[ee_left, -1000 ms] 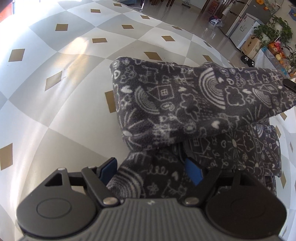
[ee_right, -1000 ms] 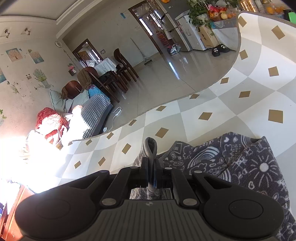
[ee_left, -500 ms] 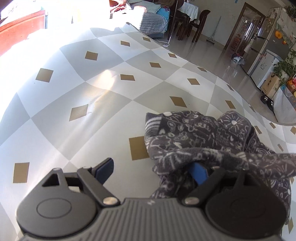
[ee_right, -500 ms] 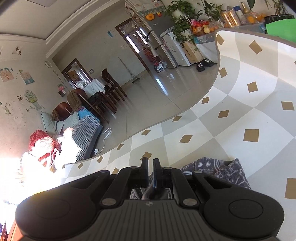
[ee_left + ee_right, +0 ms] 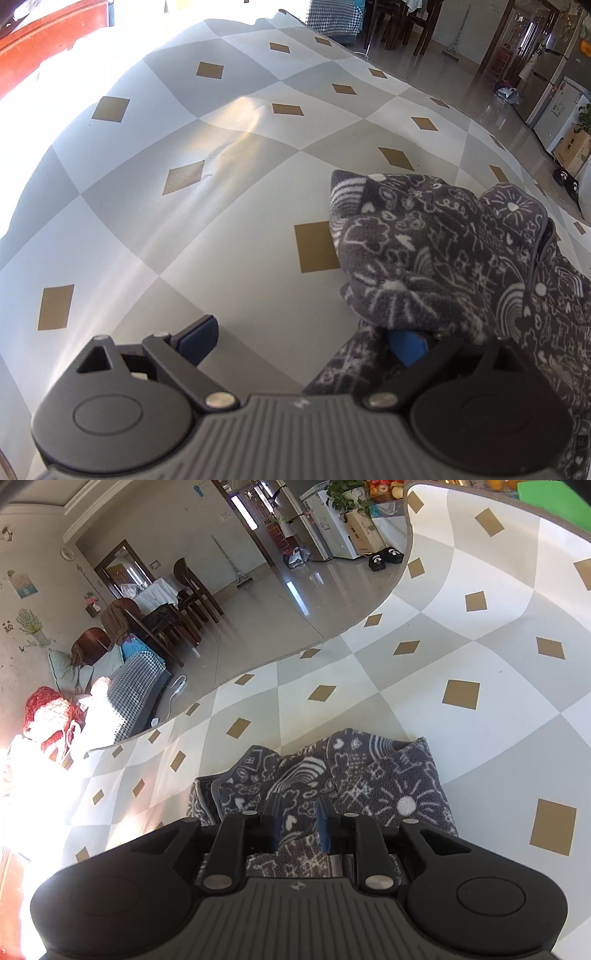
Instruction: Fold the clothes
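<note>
Dark grey fleece garment [image 5: 436, 258] with white doodle print, bunched in a heap on the checked tablecloth [image 5: 229, 206], close to the cloth's near edge as seen from both wrist cameras. Left gripper [image 5: 303, 338] spread wide, jaws having just been opening, one blue pad [image 5: 197, 338] out over bare cloth beside the heap, the other blue pad [image 5: 408, 345] tucked under a fold of fleece (touching it or not, hard to say). No squeeze on the garment there. From the right wrist camera, same garment [image 5: 332, 775] lying in loose folds just ahead of the right gripper [image 5: 297, 825], jaws only a little apart and having just been opening, a ridge of fleece lying in the narrow gap between the blue pads [image 5: 275, 829]. Pads looking clear of the fabric, not pinching. Beyond the heap, more tablecloth [image 5: 480, 635] in grey, white and tan diamonds, curving away toward the shiny floor [image 5: 280, 602]. Past the cloth's far edge, a dining table with dark chairs [image 5: 173, 598].
</note>
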`<control>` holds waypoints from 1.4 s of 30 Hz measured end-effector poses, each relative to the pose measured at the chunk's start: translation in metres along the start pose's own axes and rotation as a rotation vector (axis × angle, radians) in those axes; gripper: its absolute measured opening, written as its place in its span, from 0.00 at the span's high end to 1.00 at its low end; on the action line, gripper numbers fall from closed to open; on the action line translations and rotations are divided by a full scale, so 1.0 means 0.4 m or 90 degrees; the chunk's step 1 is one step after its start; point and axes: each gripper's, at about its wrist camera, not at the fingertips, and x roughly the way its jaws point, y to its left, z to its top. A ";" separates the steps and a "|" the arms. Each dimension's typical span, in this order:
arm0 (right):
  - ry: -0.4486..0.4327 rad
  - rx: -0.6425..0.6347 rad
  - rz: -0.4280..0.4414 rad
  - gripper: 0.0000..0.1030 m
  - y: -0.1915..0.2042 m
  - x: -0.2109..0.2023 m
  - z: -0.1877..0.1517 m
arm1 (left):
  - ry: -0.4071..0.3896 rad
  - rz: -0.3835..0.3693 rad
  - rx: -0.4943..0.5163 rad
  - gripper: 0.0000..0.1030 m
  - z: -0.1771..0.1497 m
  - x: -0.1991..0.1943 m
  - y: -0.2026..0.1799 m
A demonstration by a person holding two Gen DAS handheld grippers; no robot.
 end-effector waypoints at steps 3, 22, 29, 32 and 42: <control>0.035 -0.018 -0.008 0.66 -0.005 0.029 -0.014 | -0.001 0.001 -0.007 0.06 0.008 -0.001 0.002; 0.072 -0.106 -0.038 0.94 0.045 0.121 -0.081 | -0.022 0.016 -0.046 0.04 0.053 0.003 0.019; -0.046 -0.099 0.012 0.94 0.094 0.024 -0.009 | -0.091 0.025 -0.062 0.04 0.105 -0.039 0.020; -0.085 -0.122 0.018 0.94 0.117 -0.005 0.002 | -0.130 0.059 -0.036 0.04 0.110 -0.066 0.005; -0.054 -0.123 -0.034 0.94 0.089 0.019 -0.005 | -0.174 0.100 0.020 0.00 0.113 -0.103 -0.026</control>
